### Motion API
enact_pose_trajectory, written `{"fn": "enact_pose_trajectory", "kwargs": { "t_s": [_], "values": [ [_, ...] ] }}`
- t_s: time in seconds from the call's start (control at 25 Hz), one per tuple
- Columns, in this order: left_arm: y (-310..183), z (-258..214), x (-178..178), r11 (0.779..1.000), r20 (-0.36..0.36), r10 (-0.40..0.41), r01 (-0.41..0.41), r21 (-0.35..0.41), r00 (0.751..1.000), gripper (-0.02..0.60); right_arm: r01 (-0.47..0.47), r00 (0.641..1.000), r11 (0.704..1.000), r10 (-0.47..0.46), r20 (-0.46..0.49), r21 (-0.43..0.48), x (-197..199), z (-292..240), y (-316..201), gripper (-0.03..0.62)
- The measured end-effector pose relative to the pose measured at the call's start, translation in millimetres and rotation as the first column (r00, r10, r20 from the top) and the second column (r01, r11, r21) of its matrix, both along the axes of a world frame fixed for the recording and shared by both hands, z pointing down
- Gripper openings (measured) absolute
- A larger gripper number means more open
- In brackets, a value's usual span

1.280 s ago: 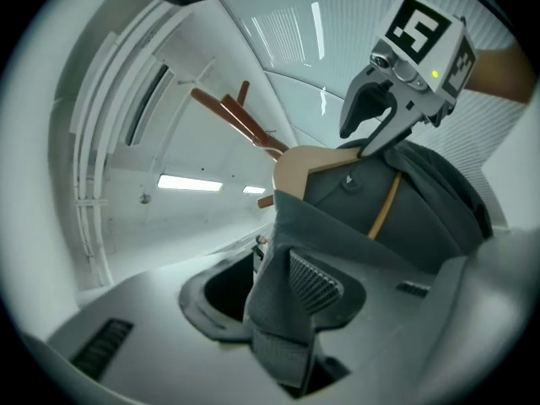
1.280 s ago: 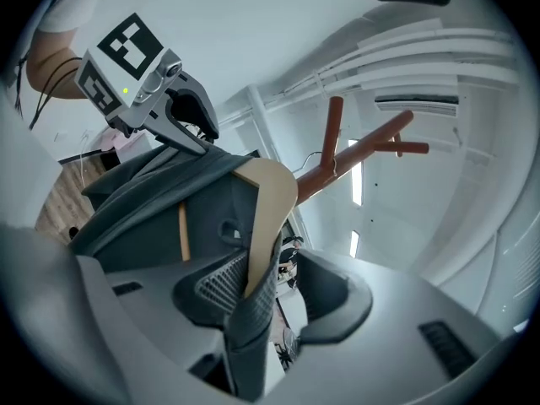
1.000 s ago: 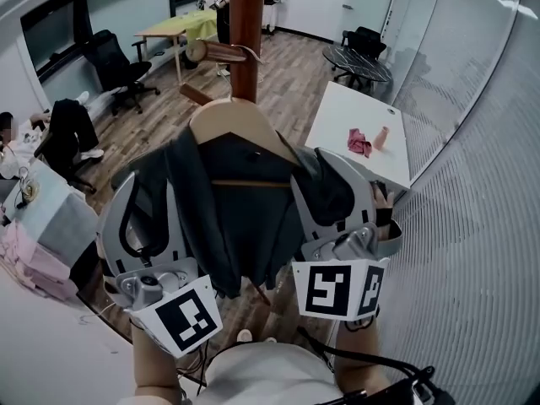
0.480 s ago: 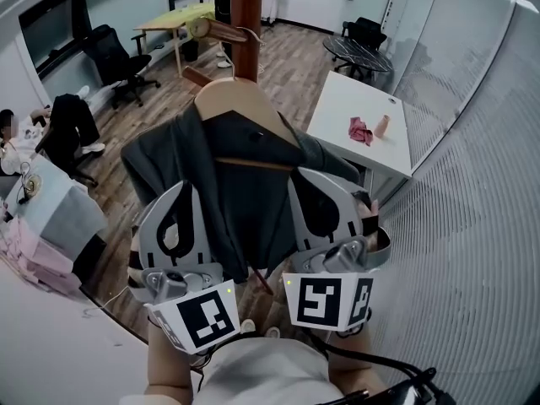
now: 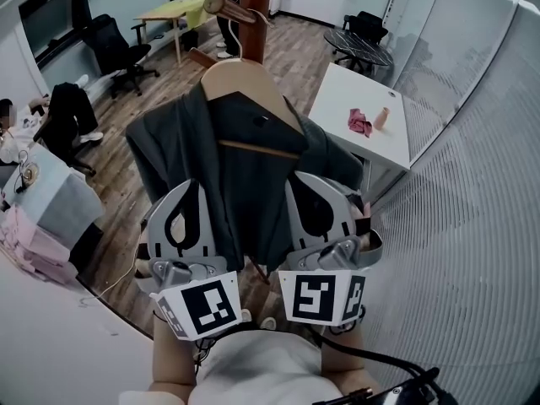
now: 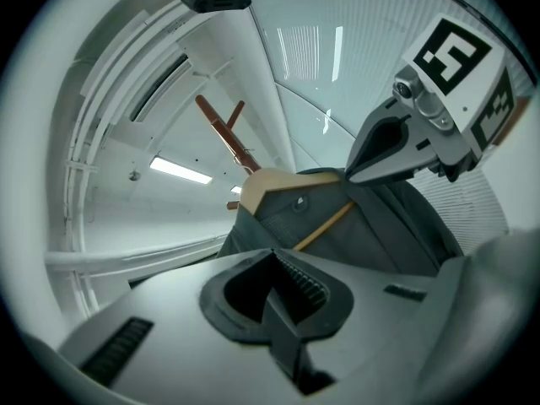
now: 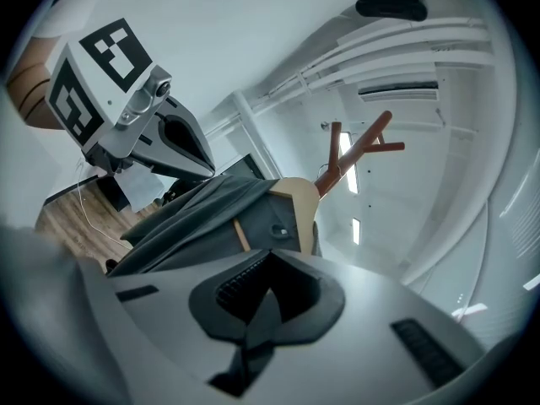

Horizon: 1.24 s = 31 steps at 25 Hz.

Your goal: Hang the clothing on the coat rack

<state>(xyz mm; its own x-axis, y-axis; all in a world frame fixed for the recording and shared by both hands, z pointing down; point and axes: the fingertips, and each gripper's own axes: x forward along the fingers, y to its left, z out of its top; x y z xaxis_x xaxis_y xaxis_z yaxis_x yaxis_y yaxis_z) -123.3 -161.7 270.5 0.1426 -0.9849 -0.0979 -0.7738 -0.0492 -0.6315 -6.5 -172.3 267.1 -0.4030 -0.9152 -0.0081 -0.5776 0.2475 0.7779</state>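
Observation:
A dark grey garment point(image 5: 245, 184) hangs on a wooden hanger point(image 5: 245, 87) against the brown coat rack pole point(image 5: 253, 7), just below a peg point(image 5: 226, 7); the hanger's hook is too thin to make out. My left gripper point(image 5: 192, 194) is shut and empty in front of the garment's lower left. Shut and empty too, my right gripper point(image 5: 305, 184) is by its lower right. The left gripper view shows its closed jaws point(image 6: 274, 289), the garment point(image 6: 371, 226) and the rack point(image 6: 224, 129) beyond. The right gripper view shows the same past its closed jaws point(image 7: 266, 298).
A white table point(image 5: 354, 133) at the right carries a pink cloth point(image 5: 359, 122) and a small bottle point(image 5: 381, 118). A glass wall runs along the right. Office chairs point(image 5: 114, 49), a yellow-green table point(image 5: 181, 13) and a seated person point(image 5: 63, 112) are at the left.
Both grippers were open around the garment's shoulders; they have let go, shut, and drawn down and back toward me. The garment stays on the rack.

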Motion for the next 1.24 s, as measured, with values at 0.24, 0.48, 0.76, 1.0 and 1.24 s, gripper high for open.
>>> {"fn": "enact_pose_trajectory", "kwargs": {
  "t_s": [0.24, 0.48, 0.76, 1.0, 1.24],
  "values": [
    [1, 12, 4, 1.000, -0.010, -0.007, 0.006, -0.009, 1.000, 0.014, -0.015, 1.000, 1.000, 0.015, 0.001, -0.009, 7, 10, 5, 0.018],
    [0, 18, 4, 1.000, -0.050, 0.007, -0.008, -0.015, 0.999, 0.012, -0.018, 1.000, 1.000, 0.018, 0.002, -0.012, 9, 14, 6, 0.018],
    [0, 19, 6, 1.000, -0.050, 0.010, -0.011, -0.018, 0.999, 0.014, -0.028, 1.000, 1.000, 0.028, 0.000, -0.008, 12, 14, 7, 0.018],
    [0, 17, 7, 1.000, -0.048, 0.013, -0.014, -0.021, 0.999, 0.014, -0.030, 1.000, 1.000, 0.030, -0.003, 0.001, 13, 11, 8, 0.018],
    [-1, 18, 7, 1.000, -0.042, 0.011, -0.012, -0.024, 0.999, 0.014, -0.030, 1.000, 1.000, 0.030, -0.005, 0.005, 13, 8, 7, 0.018]
  ]
}}
